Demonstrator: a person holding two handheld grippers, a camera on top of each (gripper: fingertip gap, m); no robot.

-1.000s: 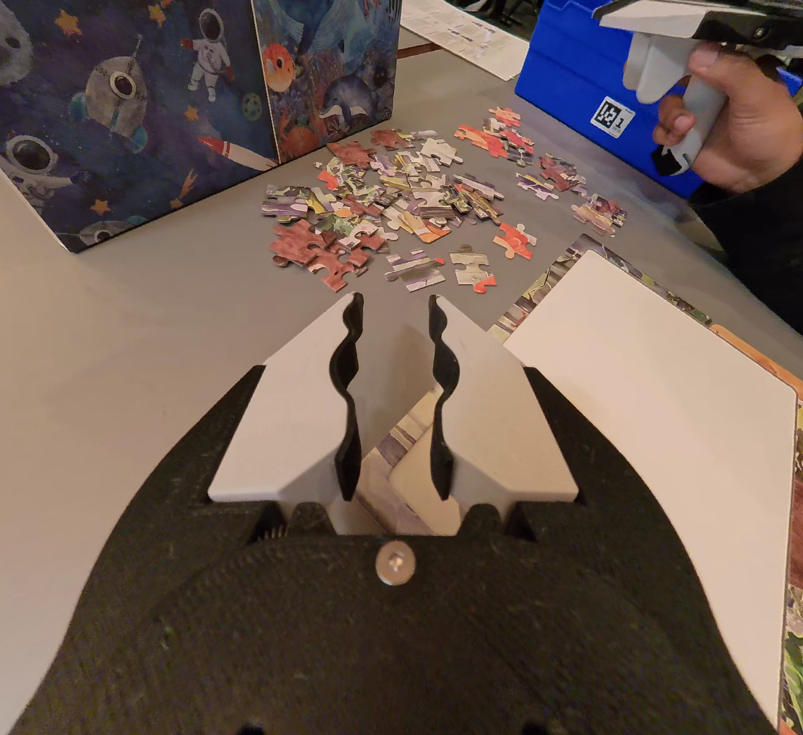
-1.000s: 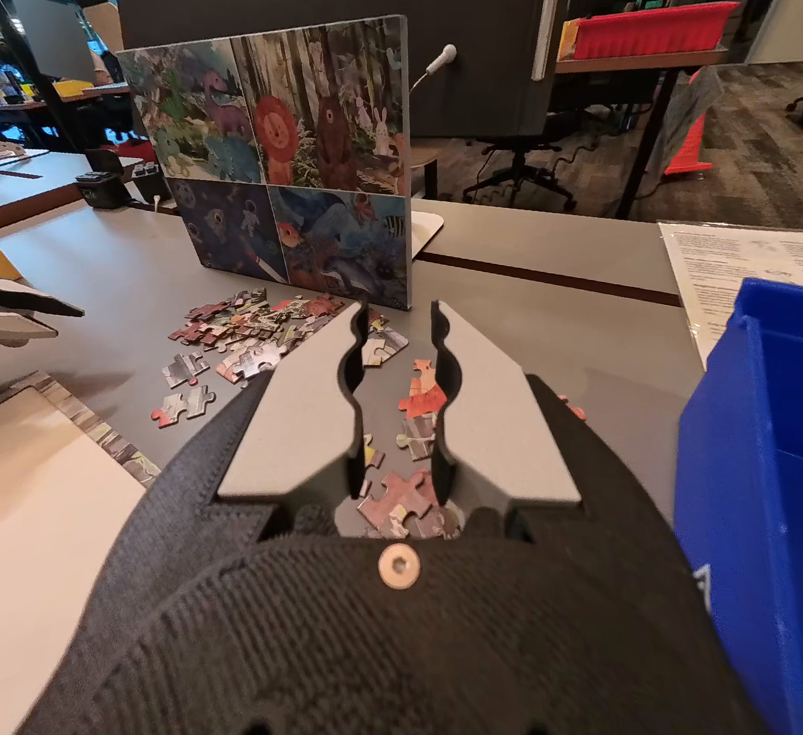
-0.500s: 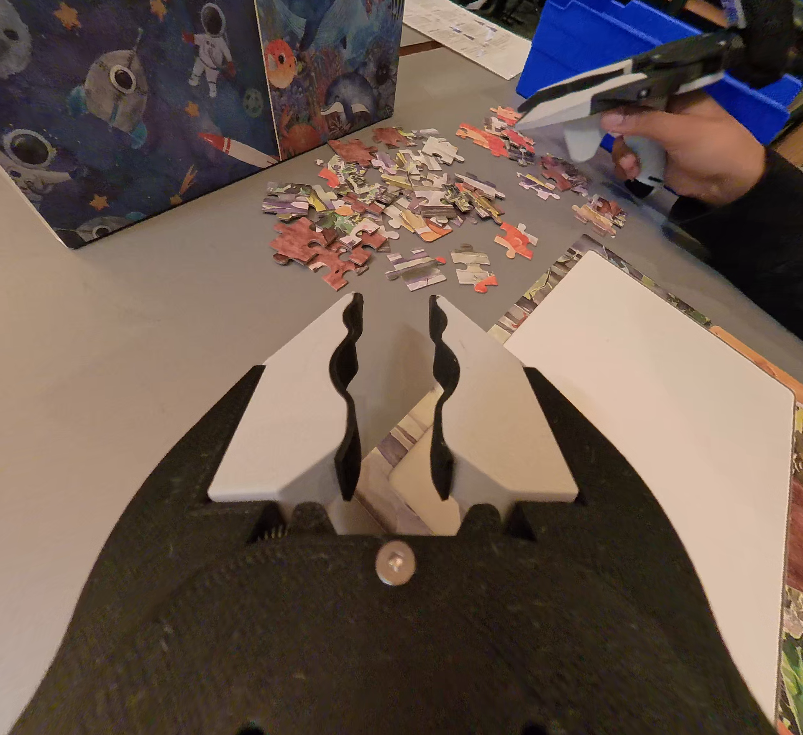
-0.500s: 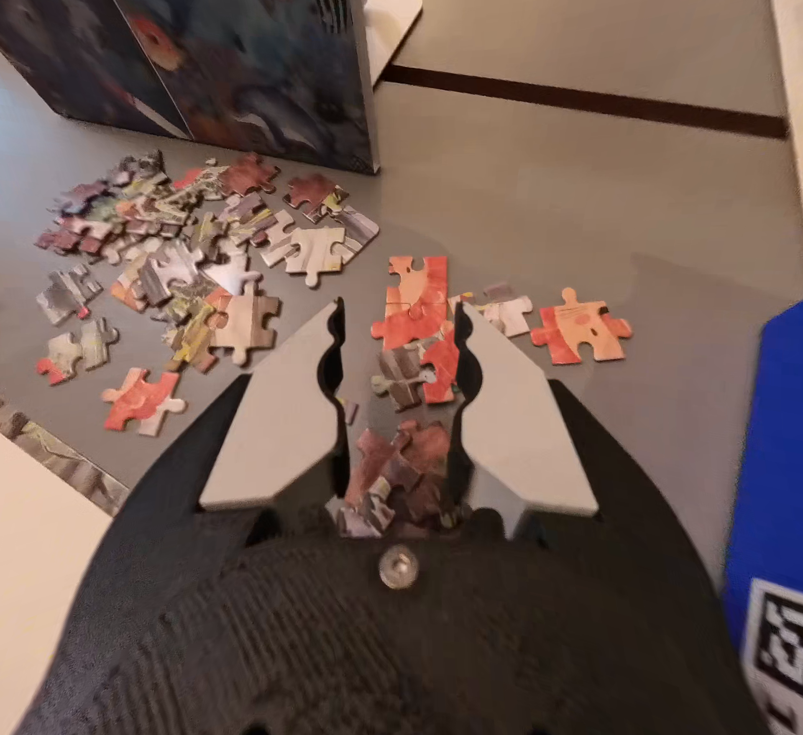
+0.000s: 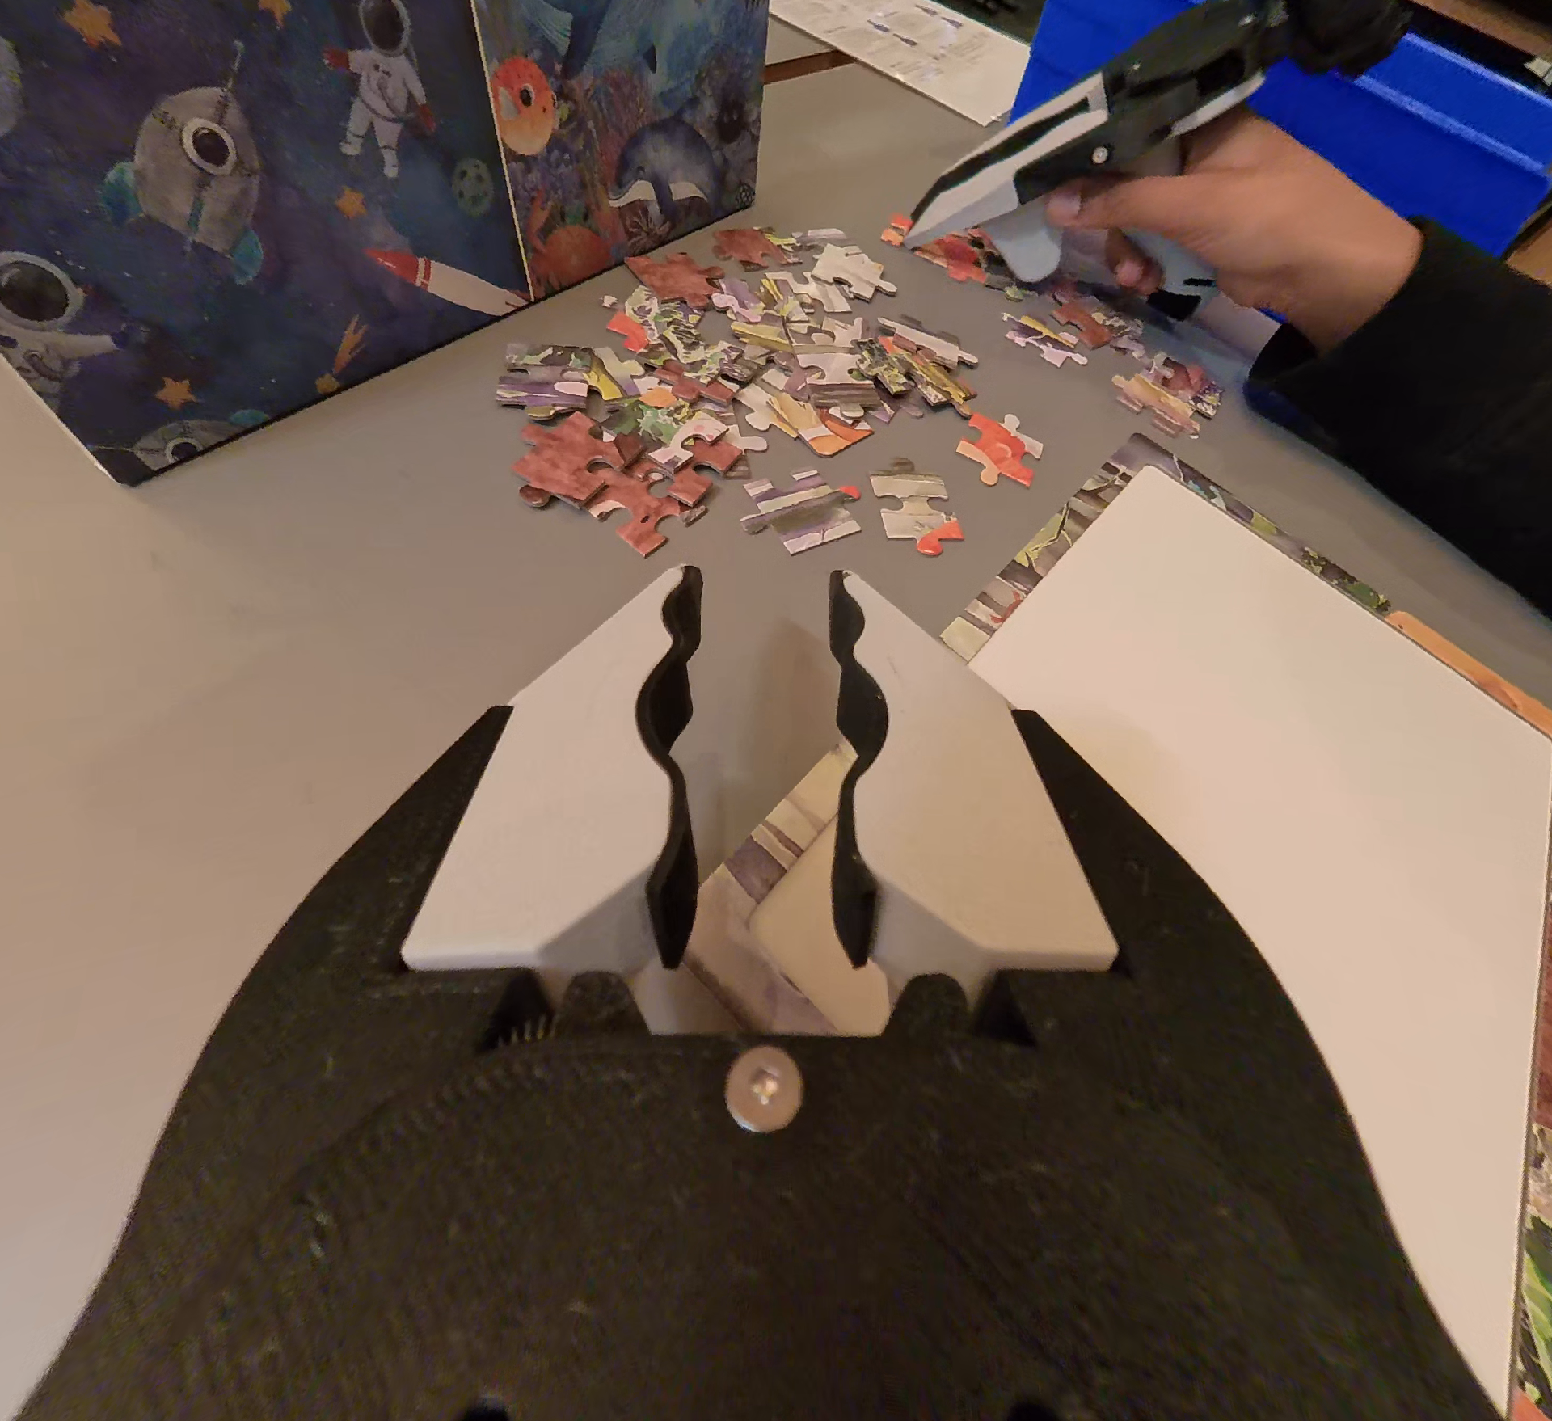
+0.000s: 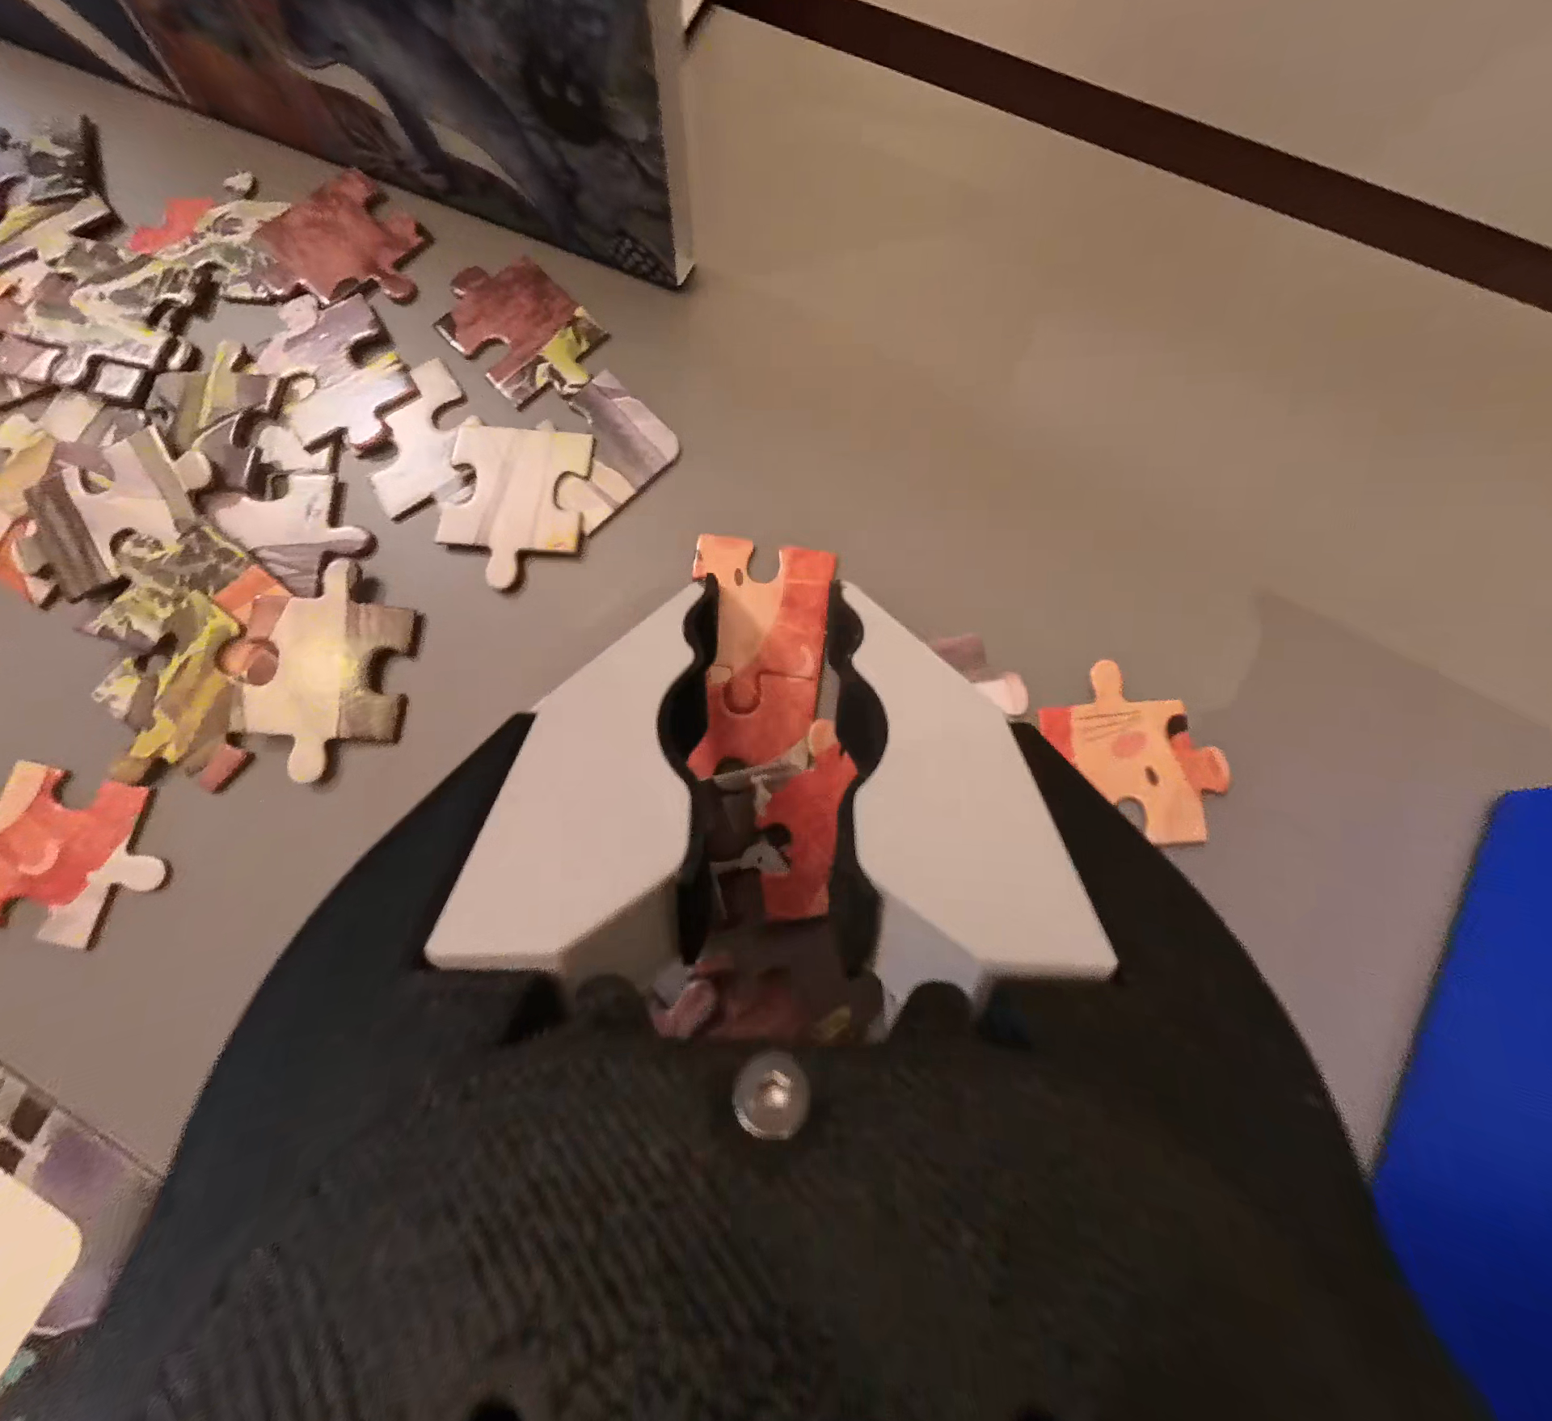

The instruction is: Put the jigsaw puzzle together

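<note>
While loose jigsaw pieces (image 5: 756, 381) lie scattered on the grey table (image 5: 252, 625), the right gripper (image 6: 768, 600) tips down over an orange joined pair (image 6: 768, 625), jaws apart around it. The left gripper (image 5: 764, 583) hovers with jaws apart over the white puzzle board (image 5: 1260, 793). An illustrated box (image 5: 336, 121) stands behind; a blue bin (image 5: 1386, 96) stands to the right.

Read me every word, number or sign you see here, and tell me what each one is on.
White printed paper sheet behind the box: lines of print, too small to read.
Illustrated cardboard puzzle box: pictures only, no writing shows.
Blue plastic bin: no label in view.
Loose puzzle pieces: pictures only.
</note>
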